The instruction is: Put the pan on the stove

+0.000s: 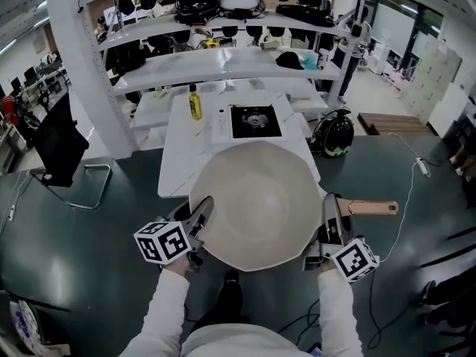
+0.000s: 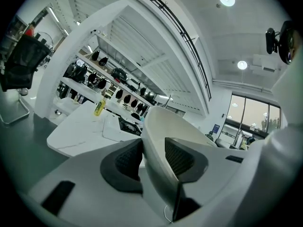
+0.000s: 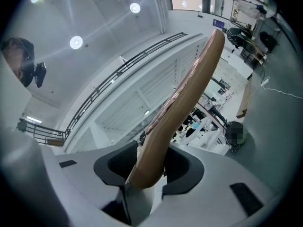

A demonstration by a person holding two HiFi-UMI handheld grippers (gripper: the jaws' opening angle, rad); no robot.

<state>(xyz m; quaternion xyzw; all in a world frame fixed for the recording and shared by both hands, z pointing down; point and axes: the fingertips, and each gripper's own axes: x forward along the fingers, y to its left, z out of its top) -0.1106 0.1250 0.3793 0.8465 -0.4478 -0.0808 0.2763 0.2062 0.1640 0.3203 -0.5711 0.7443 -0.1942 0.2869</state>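
Observation:
A big cream pan [image 1: 256, 203] hangs in the air over the near end of the white table [image 1: 178, 162], its wooden handle [image 1: 372, 208] pointing right. My left gripper [image 1: 202, 213] is shut on the pan's left rim [image 2: 158, 145], one pad on each side of the wall. My right gripper [image 1: 329, 214] is shut on the base of the handle [image 3: 184, 98], which runs up between its pads. The stove [image 1: 256, 122], a black cooktop, lies on the table beyond the pan and shows small in the left gripper view [image 2: 129, 125].
A yellow bottle [image 1: 195, 103] stands left of the stove. Shelves [image 1: 223, 58] with black pots rise behind the table. A dark rounded object [image 1: 335, 134] sits on the floor to the table's right, and a cable [image 1: 405, 199] trails nearby. A black chair [image 1: 56, 143] stands at left.

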